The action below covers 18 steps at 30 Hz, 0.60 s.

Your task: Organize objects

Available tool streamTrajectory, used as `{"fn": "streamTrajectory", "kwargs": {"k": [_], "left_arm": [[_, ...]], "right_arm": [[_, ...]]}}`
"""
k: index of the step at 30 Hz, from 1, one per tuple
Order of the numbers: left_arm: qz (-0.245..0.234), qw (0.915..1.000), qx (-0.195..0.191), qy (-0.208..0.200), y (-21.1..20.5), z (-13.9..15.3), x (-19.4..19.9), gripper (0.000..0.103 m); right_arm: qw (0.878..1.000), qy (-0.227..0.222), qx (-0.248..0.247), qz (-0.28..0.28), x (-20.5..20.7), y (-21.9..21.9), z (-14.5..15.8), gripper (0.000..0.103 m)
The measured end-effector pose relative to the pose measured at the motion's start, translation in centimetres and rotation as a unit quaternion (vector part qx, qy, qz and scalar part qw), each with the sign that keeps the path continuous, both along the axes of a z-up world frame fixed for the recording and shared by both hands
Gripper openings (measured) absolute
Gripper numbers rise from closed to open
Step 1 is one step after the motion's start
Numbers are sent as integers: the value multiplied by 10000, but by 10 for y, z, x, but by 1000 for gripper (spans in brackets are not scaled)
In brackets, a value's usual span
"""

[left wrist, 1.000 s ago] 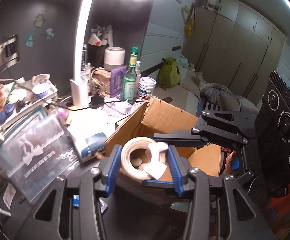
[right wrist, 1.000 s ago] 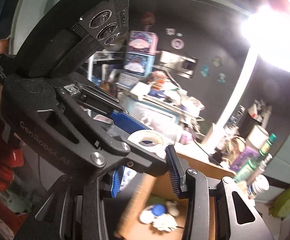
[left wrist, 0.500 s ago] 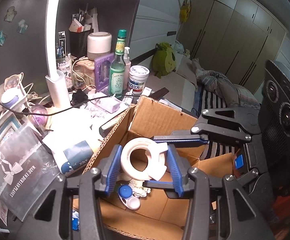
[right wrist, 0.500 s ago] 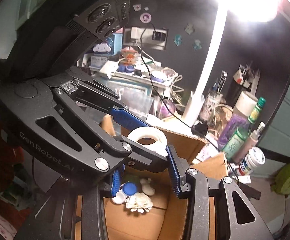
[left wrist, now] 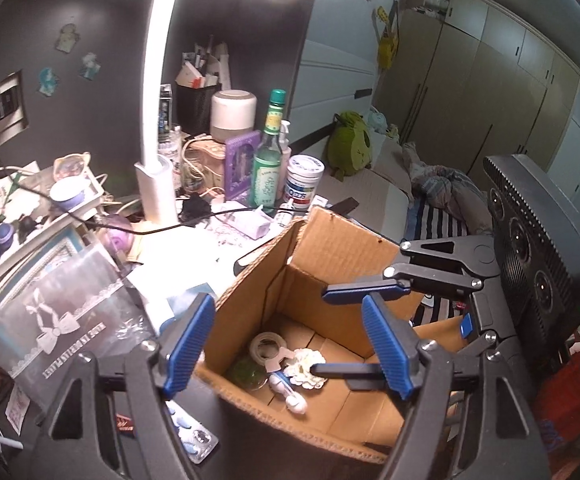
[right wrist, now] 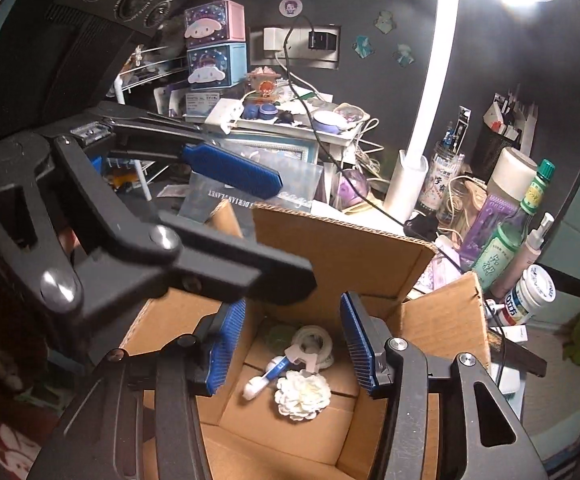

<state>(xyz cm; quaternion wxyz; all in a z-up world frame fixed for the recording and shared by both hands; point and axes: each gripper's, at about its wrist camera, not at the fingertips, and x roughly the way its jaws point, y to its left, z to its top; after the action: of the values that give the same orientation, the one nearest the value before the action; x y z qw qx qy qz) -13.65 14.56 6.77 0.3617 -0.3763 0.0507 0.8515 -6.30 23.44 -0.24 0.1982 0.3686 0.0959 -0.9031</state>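
tape roll dropped into the box, both grippers let go

left wrist view: the left gripper [left wrist: 290,344] has just been opening and now stands spread with nothing between its blue pads. a second ago those pads pinched the tape roll [left wrist: 266,349]; now the roll lies on the floor of the cardboard box [left wrist: 330,240], beside a white flower [left wrist: 308,366] and a small blue-and-white bottle [left wrist: 287,392]. this item looks done, and the cluttered desk [left wrist: 185,244] holds more to sort. the gripper tilts down over the box's near wall.

right wrist view: the right gripper [right wrist: 290,344] has also just been opening; its jaws are apart and empty, angled down into the box [right wrist: 342,248] above the roll [right wrist: 312,342]. the left gripper [right wrist: 249,220] crosses the view overhead.
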Motion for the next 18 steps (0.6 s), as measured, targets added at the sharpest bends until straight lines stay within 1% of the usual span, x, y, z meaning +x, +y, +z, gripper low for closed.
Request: {"fn": "streamTrajectory", "kwargs": {"k": [5, 6, 7, 9, 12, 15, 18], "left_arm": [[385, 9991, 12, 198, -35, 1, 13, 78], [468, 9986, 35, 242, -43, 1, 16, 80], [554, 9980, 70, 292, -52, 1, 19, 85], [769, 9960, 141, 429, -73, 2, 27, 87], [1115, 9919, 148, 587, -101, 2, 36, 87], [1498, 9856, 82, 786, -135, -4, 49, 87], [1856, 9788, 10, 871, -167, -14, 59, 87]], "right_arm": [[9998, 64, 119, -118, 0, -5, 2, 46], [9998, 78, 129, -160, 0, -6, 4, 46], [9997, 92, 118, -182, -1, -7, 6, 46], [9997, 148, 50, -170, 1, -13, 11, 46], [9996, 232, -165, 35, 6, -30, 20, 46], [9979, 263, -416, 414, 12, -57, 26, 46], [9946, 169, -615, 819, 18, -90, 23, 46]]}}
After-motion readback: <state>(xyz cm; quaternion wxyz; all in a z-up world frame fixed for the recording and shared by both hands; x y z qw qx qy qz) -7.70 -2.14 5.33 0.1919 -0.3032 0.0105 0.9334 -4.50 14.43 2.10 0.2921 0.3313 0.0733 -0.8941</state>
